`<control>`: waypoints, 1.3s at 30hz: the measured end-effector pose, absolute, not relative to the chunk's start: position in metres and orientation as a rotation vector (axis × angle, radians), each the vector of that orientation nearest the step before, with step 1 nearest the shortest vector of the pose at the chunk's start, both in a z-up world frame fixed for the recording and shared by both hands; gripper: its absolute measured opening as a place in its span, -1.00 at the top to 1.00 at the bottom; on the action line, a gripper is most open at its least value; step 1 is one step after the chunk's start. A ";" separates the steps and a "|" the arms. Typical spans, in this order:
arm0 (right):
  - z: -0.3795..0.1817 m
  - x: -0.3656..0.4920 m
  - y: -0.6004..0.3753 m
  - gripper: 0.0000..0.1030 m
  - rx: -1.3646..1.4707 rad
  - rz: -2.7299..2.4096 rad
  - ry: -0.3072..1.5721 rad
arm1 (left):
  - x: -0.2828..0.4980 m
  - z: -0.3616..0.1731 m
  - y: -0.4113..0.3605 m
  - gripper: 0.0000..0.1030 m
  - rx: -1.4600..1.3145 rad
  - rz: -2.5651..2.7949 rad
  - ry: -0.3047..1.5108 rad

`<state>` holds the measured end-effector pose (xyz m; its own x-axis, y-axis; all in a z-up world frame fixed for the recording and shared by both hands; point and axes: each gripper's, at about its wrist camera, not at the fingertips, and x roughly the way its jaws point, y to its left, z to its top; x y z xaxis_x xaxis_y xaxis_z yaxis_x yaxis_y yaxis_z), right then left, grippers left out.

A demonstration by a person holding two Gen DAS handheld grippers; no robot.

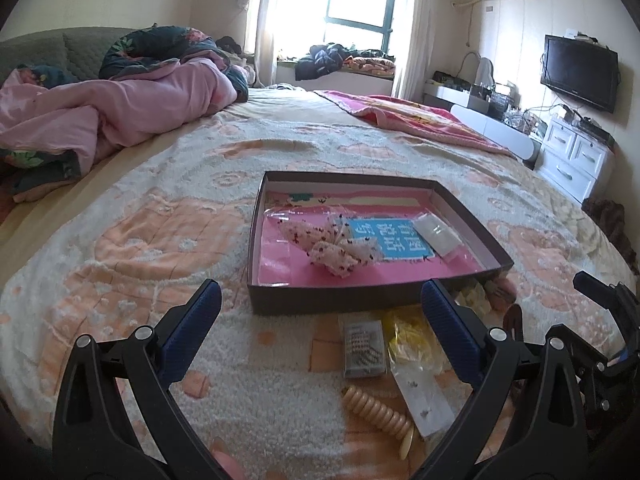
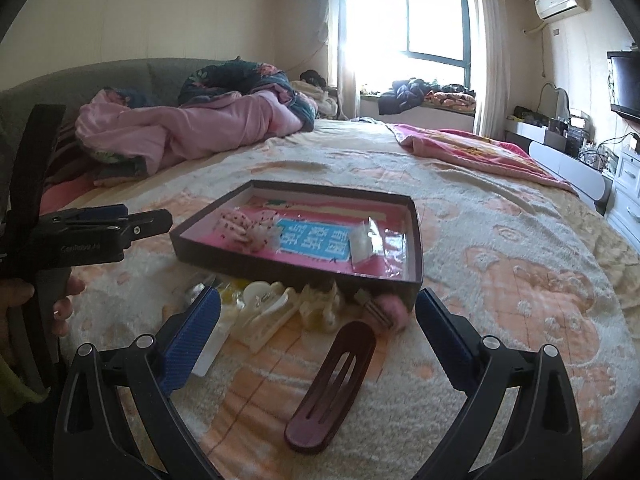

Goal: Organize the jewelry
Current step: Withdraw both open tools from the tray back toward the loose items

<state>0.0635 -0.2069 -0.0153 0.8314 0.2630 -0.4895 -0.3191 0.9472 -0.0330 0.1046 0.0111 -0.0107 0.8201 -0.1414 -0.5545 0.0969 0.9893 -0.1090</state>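
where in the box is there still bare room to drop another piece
Inside the box, the near strip of pink floor along the front wall is bare, as is the left edge beside the floral hair tie. The middle and right are taken by the hair tie and a small clear bag. Outside the front wall, clips and packets crowd the blanket.

Left gripper (image 1: 320, 312) fingers (image 1: 196, 320) spread wide above packets (image 1: 364, 348); box (image 1: 332, 300) beyond.

Sunlit window (image 2: 432, 24) behind rumpled bed (image 2: 500, 232)
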 end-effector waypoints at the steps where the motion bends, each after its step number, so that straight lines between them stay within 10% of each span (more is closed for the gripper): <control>1: -0.016 0.062 -0.207 -0.85 -0.116 0.310 0.504 | 0.104 -0.012 0.011 -0.78 -0.075 -0.128 0.602; 21: -0.043 0.059 -0.210 -0.85 -0.112 0.257 0.617 | 0.112 -0.049 0.013 -0.77 -0.042 -0.119 0.754; 39: -0.071 0.075 -0.217 -0.84 -0.067 0.217 0.730 | 0.122 -0.063 -0.006 -0.31 -0.005 -0.189 0.804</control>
<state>0.0751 -0.2168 -0.0707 0.7236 0.1733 -0.6681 -0.2200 0.9754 0.0148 0.1216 -0.0060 -0.0632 0.6781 -0.1704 -0.7149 0.1664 0.9831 -0.0764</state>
